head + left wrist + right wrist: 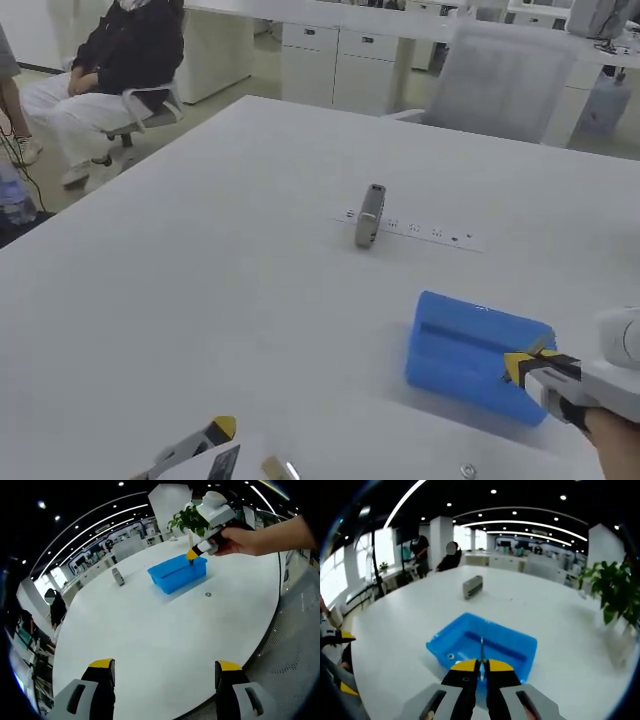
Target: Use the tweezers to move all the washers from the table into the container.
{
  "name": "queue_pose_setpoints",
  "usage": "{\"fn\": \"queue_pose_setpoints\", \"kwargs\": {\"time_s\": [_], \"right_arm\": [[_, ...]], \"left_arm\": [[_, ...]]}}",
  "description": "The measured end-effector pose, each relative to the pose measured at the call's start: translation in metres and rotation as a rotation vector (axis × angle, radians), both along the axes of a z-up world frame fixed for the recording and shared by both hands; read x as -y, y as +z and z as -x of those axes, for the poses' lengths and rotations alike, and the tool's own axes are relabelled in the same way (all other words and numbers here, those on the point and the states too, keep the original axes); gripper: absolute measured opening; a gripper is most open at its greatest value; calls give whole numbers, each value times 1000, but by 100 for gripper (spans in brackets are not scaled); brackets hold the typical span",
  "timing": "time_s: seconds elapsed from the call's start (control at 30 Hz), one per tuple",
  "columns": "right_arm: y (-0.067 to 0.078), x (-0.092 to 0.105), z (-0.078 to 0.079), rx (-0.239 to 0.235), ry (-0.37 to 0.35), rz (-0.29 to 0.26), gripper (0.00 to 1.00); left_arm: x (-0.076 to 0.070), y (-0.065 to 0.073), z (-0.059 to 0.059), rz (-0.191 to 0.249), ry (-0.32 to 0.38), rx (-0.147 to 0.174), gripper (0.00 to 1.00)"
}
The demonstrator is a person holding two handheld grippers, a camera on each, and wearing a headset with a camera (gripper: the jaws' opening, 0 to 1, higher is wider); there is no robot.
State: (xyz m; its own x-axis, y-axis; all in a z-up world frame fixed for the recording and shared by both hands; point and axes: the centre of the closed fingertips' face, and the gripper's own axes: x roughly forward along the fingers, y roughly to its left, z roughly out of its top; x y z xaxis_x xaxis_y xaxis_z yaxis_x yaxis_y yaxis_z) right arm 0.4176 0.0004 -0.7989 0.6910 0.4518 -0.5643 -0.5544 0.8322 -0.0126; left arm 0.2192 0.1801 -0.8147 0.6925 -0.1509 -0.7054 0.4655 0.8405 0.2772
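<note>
Head view: the rectangular blue plastic container (pixel 455 340) sits on the white tabletop (pixel 200 280), with the right gripper (pixel 522 365) over its near corner. One small silver ring-shaped washer (pixel 467 470) lies on the tabletop just in front of the container. The left gripper (pixel 222 443) is low, at the bottom edge.

Left gripper view: its fingers (pixel 102 677) are spread wide with nothing in them, and that washer lies near the container.

Right gripper view: the fingers are pinched onto thin metal tweezers (pixel 481 655), which point down over the container, and a second washer (pixel 450 656) lies inside it.
</note>
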Motion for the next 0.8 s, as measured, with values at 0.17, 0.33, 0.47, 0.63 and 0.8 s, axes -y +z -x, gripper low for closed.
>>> {"fn": "queue_pose_setpoints", "kwargs": {"time_s": [0.17,0.33,0.47,0.63,0.8], "right_arm": [[-5,-1,0,-7,4,12,2],[-12,0,0,-27,1,17,2],[-15,0,0,-28,-1,14,3],[-15,1,0,-33,4,8,3],[-15,1,1,-51,29,28,3]], "left_arm": [[0,0,0,1,3,-1,84],[0,0,0,1,0,0,84],[0,0,0,1,1,0,84],[0,0,0,1,-2,1,84],[1,0,0,2,-8,-1,84]]}}
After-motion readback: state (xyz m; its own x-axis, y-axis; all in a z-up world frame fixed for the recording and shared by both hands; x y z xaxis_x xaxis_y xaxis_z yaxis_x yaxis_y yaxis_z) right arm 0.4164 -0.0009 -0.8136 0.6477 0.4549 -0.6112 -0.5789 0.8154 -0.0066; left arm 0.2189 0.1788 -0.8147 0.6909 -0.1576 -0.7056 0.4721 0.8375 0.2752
